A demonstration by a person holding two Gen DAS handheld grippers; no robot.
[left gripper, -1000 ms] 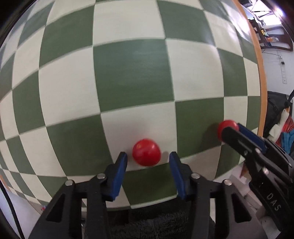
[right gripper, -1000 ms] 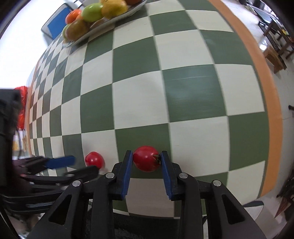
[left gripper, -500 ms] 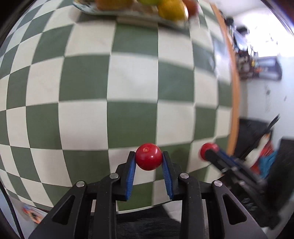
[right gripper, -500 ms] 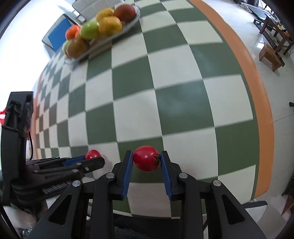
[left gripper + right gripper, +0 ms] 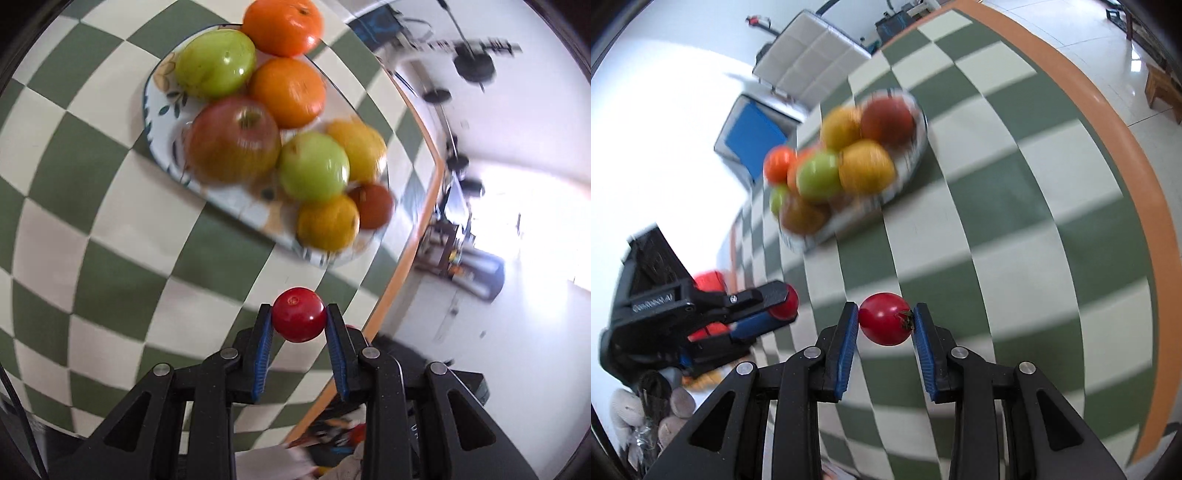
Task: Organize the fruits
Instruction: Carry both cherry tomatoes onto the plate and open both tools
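Note:
My left gripper (image 5: 299,320) is shut on a small red tomato (image 5: 298,315) and holds it above the checkered table, short of a patterned plate (image 5: 157,107) piled with apples, oranges and other fruit. My right gripper (image 5: 885,325) is shut on a second red tomato (image 5: 882,319) with its stem toward the right finger. In the right wrist view the left gripper (image 5: 775,304) with its tomato (image 5: 786,305) is at the left, and the fruit plate (image 5: 905,181) lies ahead, blurred.
The table has a green and cream checkered top (image 5: 997,206) with an orange rim (image 5: 1115,122). A blue-seated chair (image 5: 753,136) stands beyond the plate. Bags and clutter (image 5: 646,406) lie on the floor at the left. Room furniture (image 5: 461,236) stands past the table edge.
My left gripper closed on the small tomato and lifted it. Both grippers have risen and moved toward the fruit plate, which now looms larger in both views.

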